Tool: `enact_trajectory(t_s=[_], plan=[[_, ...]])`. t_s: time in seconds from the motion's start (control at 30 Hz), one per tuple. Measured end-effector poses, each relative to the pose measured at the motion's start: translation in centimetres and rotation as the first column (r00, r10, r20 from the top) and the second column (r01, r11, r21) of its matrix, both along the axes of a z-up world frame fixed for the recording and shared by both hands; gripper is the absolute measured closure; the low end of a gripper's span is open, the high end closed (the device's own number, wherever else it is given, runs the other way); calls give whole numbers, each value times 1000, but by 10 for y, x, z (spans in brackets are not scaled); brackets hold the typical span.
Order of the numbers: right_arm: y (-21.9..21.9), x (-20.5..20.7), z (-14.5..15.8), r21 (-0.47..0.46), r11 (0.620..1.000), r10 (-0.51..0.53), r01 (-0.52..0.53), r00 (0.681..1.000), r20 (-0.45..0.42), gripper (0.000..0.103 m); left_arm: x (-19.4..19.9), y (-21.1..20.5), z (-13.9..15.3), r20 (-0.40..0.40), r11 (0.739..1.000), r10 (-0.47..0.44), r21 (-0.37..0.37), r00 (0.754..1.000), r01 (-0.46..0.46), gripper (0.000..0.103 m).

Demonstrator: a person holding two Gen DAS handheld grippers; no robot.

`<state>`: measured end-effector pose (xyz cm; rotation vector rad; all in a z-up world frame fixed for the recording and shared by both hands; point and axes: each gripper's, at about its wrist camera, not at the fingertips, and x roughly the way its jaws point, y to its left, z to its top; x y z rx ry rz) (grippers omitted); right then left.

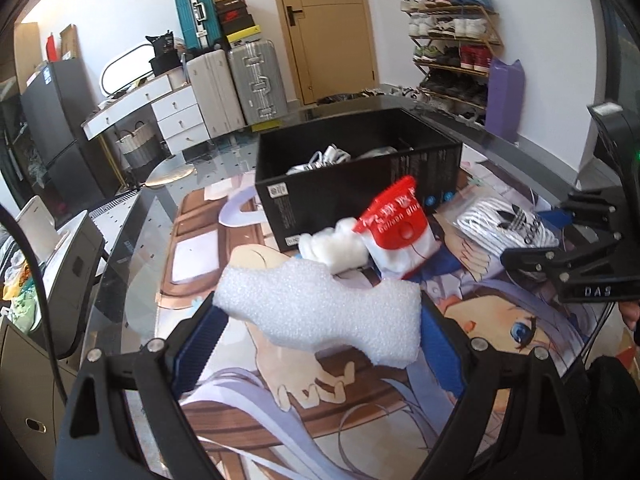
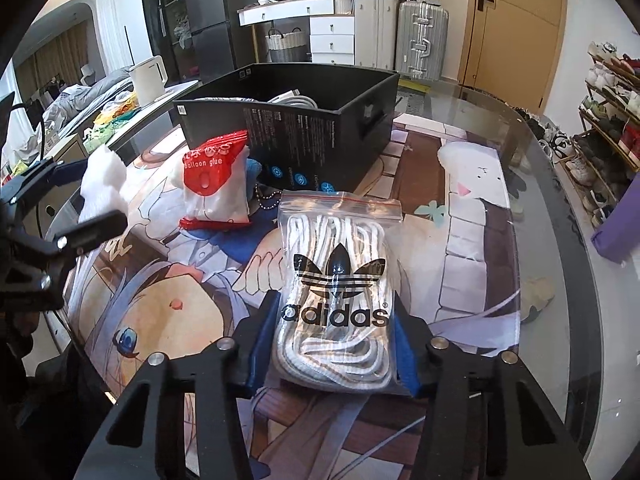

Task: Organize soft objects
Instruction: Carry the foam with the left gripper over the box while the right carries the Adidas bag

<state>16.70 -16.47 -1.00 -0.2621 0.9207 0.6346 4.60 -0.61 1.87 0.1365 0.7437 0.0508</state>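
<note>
A white foam piece (image 1: 320,316) hangs above the printed mat, and my left gripper (image 1: 320,322) is shut on it, blue pads at both its ends. Behind it lie a smaller white foam lump (image 1: 332,246) and a red-and-white balloon glue bag (image 1: 396,232) (image 2: 216,184). My right gripper (image 2: 336,320) is shut on a clear adidas bag of white laces (image 2: 336,280) that lies on the mat. The open black box (image 1: 360,184) (image 2: 288,128) stands behind, with white cords inside. Each gripper also shows at the edge of the other's view.
An anime-print mat (image 2: 472,216) covers the round glass table (image 2: 560,240). A blue item with a bead chain (image 2: 260,184) lies between the glue bag and the box. Suitcases, white drawers, a door and a shoe rack (image 1: 456,52) stand beyond the table.
</note>
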Motion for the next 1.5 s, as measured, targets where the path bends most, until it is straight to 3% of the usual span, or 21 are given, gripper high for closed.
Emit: enact_trajectory(t_s=[0.47,0.9,1.5], plan=[[-18,-12,22,52,999,-8,4,997,73,55,6,18,15,38,993,13,-114,999,-9,12],[-29,-21,61,130,992,-26,5,986,162,55,12,32,27,71,989,25,-148,997,-14,12],[-7,-6,101,175,984,-3,-41,970,244,55,29,37,46,120,989,17,-147,993,1,12]])
